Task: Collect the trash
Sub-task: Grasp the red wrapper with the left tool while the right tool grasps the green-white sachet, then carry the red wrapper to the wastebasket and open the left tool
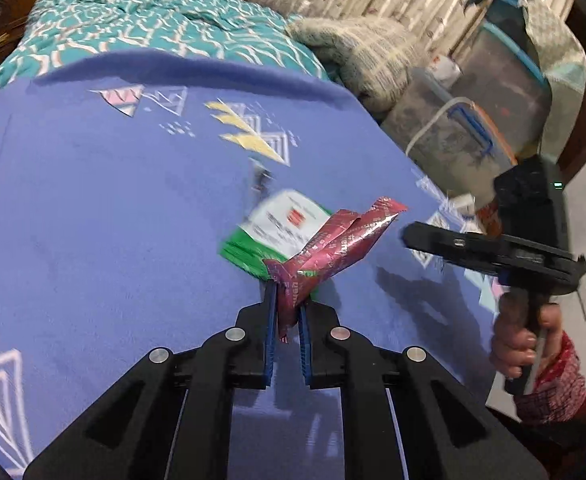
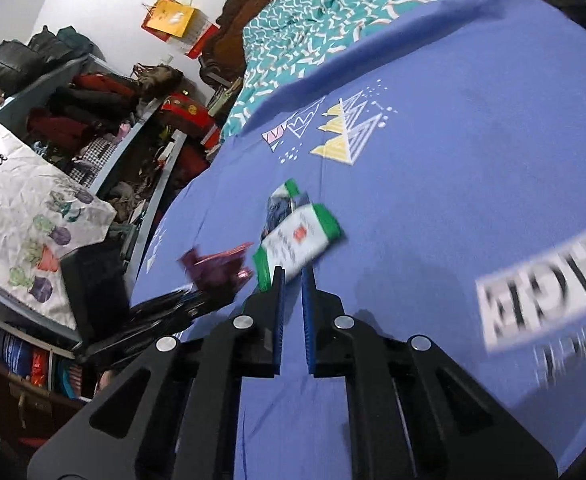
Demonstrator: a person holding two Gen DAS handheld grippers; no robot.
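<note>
My left gripper (image 1: 287, 292) is shut on a crumpled maroon foil wrapper (image 1: 341, 240), held just above the blue bed sheet (image 1: 93, 220). Behind it a green-and-white packet (image 1: 277, 224) lies flat on the sheet. In the right wrist view my right gripper (image 2: 291, 276) is shut, and I see nothing pinched between its pads. The same packet (image 2: 299, 240) lies just beyond its tips, with a small dark blue wrapper (image 2: 279, 204) behind it. From the left wrist view the right gripper (image 1: 409, 236) comes in from the right, held by a hand (image 1: 521, 340). The left gripper (image 2: 201, 294) with the maroon wrapper (image 2: 217, 264) shows at the left of the right wrist view.
A teal patterned quilt (image 1: 141, 20) and a knitted blanket (image 1: 365, 52) lie at the far end of the bed. Plastic storage boxes (image 1: 473, 120) stand past the bed's right side. Cluttered shelves (image 2: 113, 120) and a white "Home" tote bag (image 2: 25, 208) stand off its left edge.
</note>
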